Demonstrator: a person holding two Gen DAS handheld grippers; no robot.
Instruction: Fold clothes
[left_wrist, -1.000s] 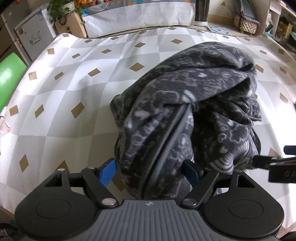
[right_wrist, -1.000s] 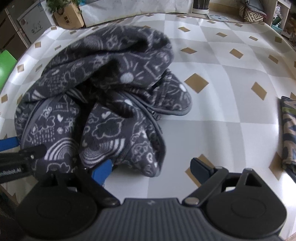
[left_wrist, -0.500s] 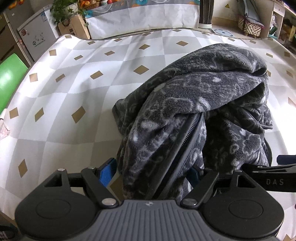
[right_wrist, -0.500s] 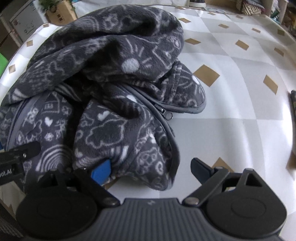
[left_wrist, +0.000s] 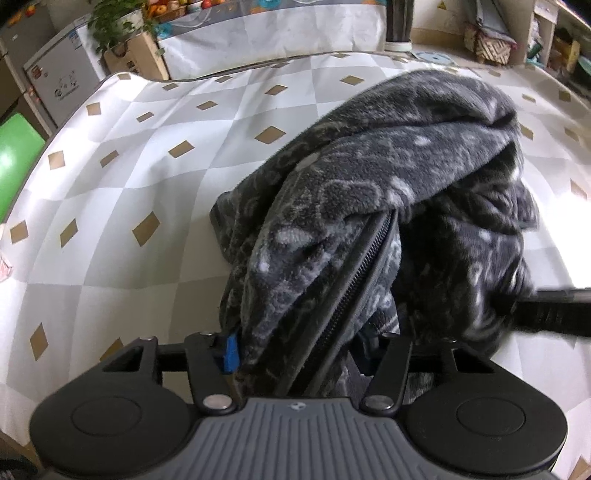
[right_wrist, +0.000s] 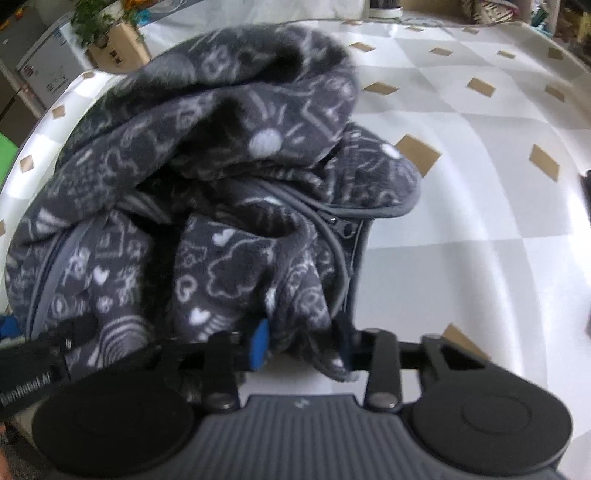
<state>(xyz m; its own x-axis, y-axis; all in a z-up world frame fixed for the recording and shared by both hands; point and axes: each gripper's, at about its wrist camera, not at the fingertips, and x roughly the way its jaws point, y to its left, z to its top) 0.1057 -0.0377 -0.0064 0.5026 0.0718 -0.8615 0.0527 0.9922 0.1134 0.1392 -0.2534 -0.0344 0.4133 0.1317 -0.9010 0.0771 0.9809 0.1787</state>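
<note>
Fleece jacket (left_wrist: 388, 221) sits bunched on the table (left_wrist: 155, 184), near edge pinched by both: left gripper (left_wrist: 295, 354) closed across the zipper, right gripper (right_wrist: 303, 343) closed on hem (side by side, w/ the bulk lying straight ahead).

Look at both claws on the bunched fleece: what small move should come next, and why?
Probably lift both claws and draw them apart. The left claw and right claw each look shut on the near edge of the fleece, which sits in a crumpled heap, zipper twisted, on the tablecloth. It needs spreading flat before any fold.
</note>
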